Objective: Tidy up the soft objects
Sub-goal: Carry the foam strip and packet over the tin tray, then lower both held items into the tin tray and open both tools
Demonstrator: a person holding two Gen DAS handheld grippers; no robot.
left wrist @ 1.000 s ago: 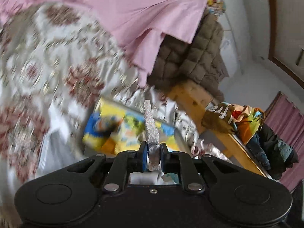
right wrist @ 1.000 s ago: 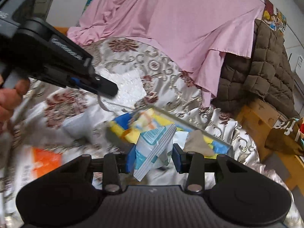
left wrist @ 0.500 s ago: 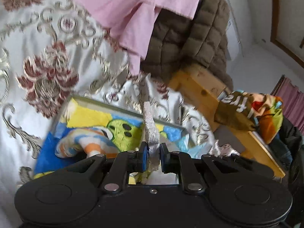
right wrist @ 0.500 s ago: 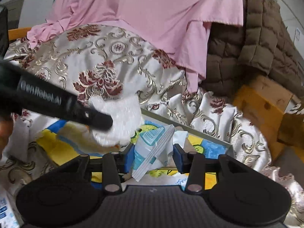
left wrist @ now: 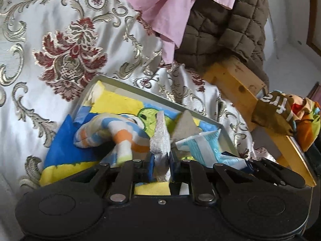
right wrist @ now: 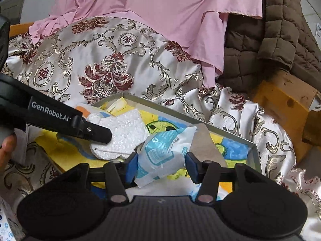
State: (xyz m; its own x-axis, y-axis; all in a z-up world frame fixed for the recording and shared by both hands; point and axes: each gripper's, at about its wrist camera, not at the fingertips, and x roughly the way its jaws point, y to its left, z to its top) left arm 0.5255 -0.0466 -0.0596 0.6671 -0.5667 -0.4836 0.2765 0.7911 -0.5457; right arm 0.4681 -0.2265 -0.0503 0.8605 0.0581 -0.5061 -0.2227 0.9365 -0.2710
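Observation:
My left gripper (left wrist: 162, 160) is shut on a white foam pad (left wrist: 160, 136), held edge-on over a shallow box (left wrist: 152, 95) with a colourful cartoon lining. A striped sock (left wrist: 112, 132) lies inside the box. My right gripper (right wrist: 161, 163) is shut on a blue-and-white tissue packet (right wrist: 164, 150), low over the same box (right wrist: 228, 132). In the right wrist view the left gripper (right wrist: 100, 133) reaches in from the left with the foam pad (right wrist: 122, 136) flat-on. A grey triangular piece (left wrist: 185, 125) lies in the box beside the packet (left wrist: 202, 148).
The box rests on a white satin bedspread (left wrist: 60, 46) with red and gold flowers. A pink sheet (right wrist: 160, 10) and a brown quilted blanket (right wrist: 270, 40) lie behind. A wooden frame (left wrist: 240, 86) and a pile of colourful clothes (left wrist: 291, 116) are at the right.
Both grippers have moved forward and down over the box, each keeping its hold. The foam pad and the tissue packet now sit low inside the box area.

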